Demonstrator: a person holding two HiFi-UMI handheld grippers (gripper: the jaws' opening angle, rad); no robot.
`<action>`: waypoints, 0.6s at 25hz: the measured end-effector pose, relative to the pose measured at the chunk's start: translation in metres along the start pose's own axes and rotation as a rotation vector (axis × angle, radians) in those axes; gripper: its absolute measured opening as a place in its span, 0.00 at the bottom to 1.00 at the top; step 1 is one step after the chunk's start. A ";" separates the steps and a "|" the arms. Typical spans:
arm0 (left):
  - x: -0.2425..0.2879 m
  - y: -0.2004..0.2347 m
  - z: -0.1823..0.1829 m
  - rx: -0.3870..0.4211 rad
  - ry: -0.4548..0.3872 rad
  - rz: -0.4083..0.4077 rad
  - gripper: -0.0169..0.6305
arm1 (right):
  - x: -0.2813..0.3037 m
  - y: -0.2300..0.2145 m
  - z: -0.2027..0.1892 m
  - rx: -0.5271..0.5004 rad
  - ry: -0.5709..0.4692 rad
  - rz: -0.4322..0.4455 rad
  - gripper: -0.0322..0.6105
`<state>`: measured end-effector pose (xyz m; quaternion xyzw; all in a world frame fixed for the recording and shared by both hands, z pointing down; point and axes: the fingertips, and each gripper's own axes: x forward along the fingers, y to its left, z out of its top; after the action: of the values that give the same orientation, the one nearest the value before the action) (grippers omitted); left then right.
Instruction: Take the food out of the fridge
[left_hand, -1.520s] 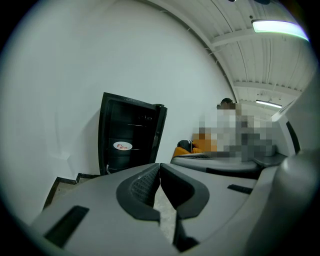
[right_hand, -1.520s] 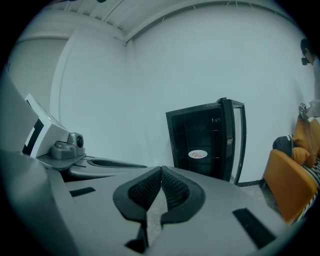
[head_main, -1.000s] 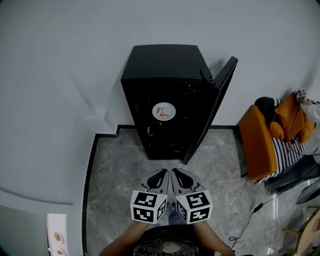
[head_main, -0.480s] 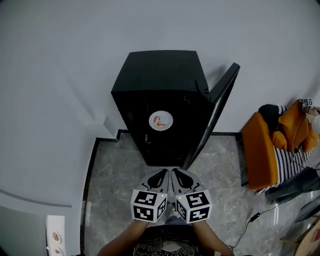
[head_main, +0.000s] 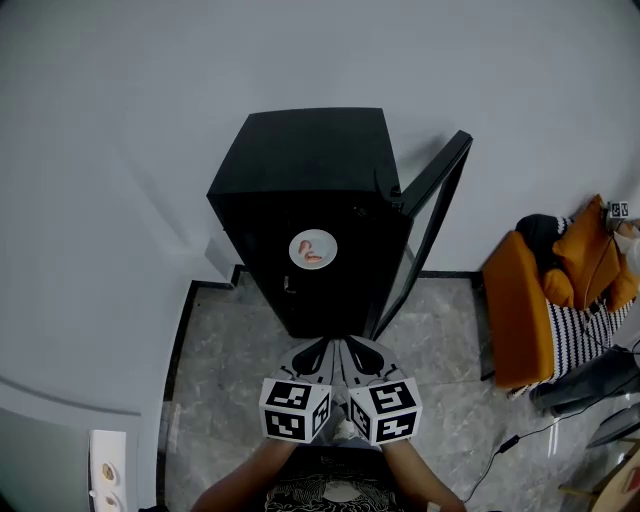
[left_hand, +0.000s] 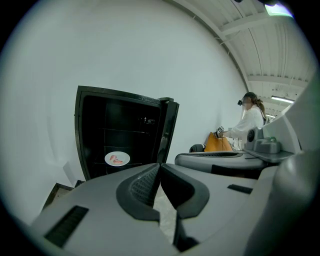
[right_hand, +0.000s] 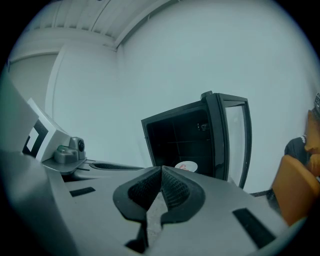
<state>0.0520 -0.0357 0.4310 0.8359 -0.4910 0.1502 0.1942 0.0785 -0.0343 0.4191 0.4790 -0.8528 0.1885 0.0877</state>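
A black fridge stands against the white wall with its door swung open to the right. On a shelf inside lies a white plate with pinkish food on it; the plate also shows in the left gripper view and partly, plate, in the right gripper view. My left gripper and right gripper are side by side, low in front of the fridge, well short of the plate. Both are shut with nothing between the jaws.
An orange chair with a striped cushion stands to the right. A cable runs over the grey marble floor. A white counter edge with small items is at the lower left. A person sits far right.
The view has come nearer the fridge, which now looks larger and sits a little left. Both grippers keep their place at the bottom, still shut.
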 end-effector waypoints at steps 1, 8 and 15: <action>0.001 -0.001 0.000 -0.002 -0.004 0.001 0.05 | -0.001 -0.002 0.000 0.000 -0.001 0.000 0.08; 0.010 -0.006 -0.004 -0.031 -0.025 -0.011 0.05 | -0.001 -0.009 -0.004 -0.006 0.007 0.005 0.08; 0.025 -0.001 -0.001 -0.088 -0.062 -0.033 0.05 | 0.010 -0.016 -0.007 -0.019 0.028 0.007 0.08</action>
<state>0.0648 -0.0536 0.4427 0.8387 -0.4892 0.0994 0.2179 0.0868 -0.0467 0.4323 0.4725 -0.8550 0.1874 0.1033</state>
